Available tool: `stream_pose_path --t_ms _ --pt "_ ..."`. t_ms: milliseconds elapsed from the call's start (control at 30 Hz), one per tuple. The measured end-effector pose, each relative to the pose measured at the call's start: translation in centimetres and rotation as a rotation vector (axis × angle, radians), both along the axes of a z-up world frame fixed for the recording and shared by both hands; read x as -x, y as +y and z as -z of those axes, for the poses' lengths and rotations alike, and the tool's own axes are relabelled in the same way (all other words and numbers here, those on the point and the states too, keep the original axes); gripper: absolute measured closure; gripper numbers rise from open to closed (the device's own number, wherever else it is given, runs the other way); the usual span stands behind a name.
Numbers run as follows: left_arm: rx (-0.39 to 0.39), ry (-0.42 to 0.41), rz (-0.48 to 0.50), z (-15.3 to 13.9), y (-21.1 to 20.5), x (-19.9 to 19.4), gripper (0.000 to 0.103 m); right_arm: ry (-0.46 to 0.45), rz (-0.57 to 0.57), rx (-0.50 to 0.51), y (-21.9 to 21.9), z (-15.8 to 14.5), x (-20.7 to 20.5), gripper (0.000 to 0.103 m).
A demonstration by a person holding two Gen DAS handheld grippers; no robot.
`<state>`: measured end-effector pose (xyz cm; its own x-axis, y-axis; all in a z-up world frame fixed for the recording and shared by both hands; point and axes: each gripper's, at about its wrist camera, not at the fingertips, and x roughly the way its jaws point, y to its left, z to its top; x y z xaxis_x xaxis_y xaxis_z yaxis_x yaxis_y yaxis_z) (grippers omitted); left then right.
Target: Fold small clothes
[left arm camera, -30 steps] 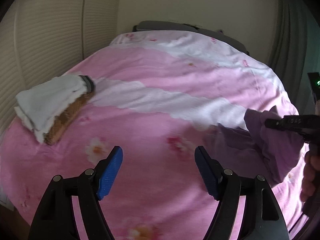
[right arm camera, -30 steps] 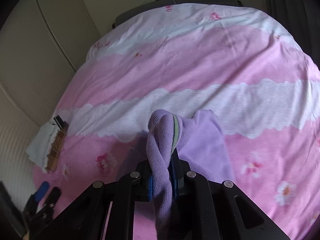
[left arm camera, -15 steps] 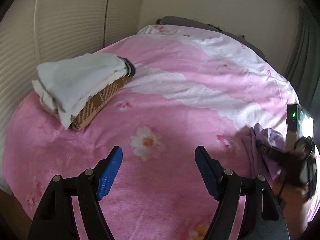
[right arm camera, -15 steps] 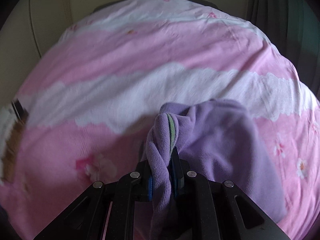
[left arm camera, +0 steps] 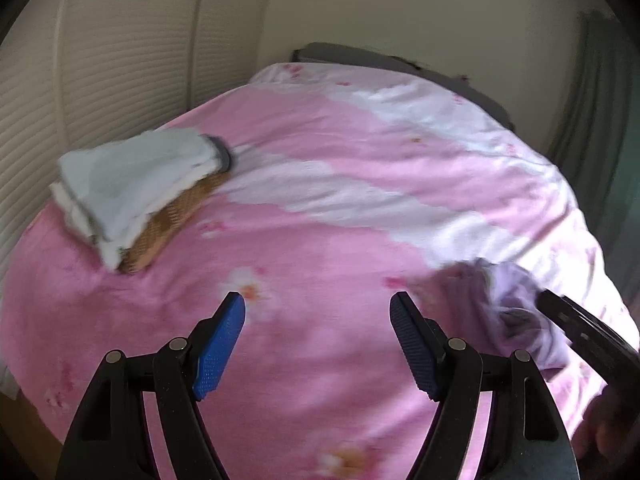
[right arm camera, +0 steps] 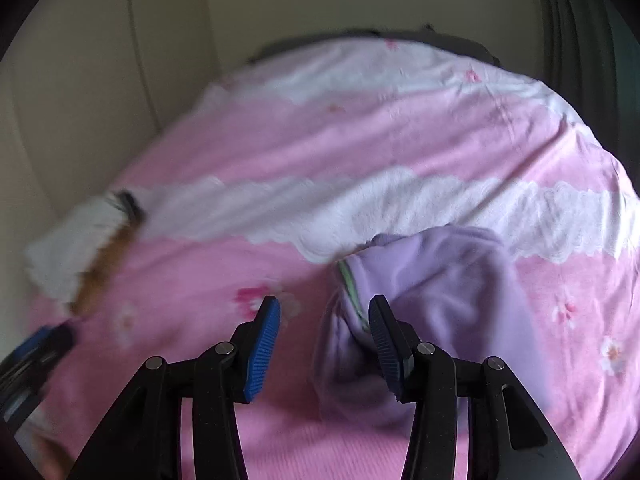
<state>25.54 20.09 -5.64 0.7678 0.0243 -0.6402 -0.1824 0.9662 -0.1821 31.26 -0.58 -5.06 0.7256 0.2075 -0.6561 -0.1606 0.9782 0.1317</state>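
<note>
Bed with pink floral blanket [left arm camera: 320, 216] serving as the folding surface. A stack of finished white and brown folded clothes [left arm camera: 132, 196] lies at its far left edge, well apart, presumably to keep the middle free. The purple garment [right arm camera: 440, 292] lies crumpled on the blanket beside the right gripper [right arm camera: 322, 344], whose fingers have just been opening, half apart, no longer pinching it. The left gripper [left arm camera: 318, 344] hovers with fingers wide, holding nothing.
</note>
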Motion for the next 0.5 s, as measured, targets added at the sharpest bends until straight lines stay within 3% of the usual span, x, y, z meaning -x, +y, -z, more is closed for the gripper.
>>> stream_pose_path --t_ms 100,233,333,500 --pt "0.003 -0.018 0.091 -0.5 -4.1 -0.4 0.028 -0.080 0.008 -0.024 -4.1 -1.5 3.8 0.040" --pt "0.007 -0.031 0.202 -0.3 -9.5 -1.0 0.029 -0.137 0.063 0.067 -9.5 -1.1 7.2 0.040" --pt "-0.025 -0.014 0.296 0.6 -13.8 -1.9 0.031 -0.121 0.080 0.120 -12.2 0.7 8.0 0.040" --pt "-0.044 -0.024 0.354 1.6 -17.0 -2.8 0.036 -0.029 0.053 0.068 -14.5 4.1 6.8 0.040"
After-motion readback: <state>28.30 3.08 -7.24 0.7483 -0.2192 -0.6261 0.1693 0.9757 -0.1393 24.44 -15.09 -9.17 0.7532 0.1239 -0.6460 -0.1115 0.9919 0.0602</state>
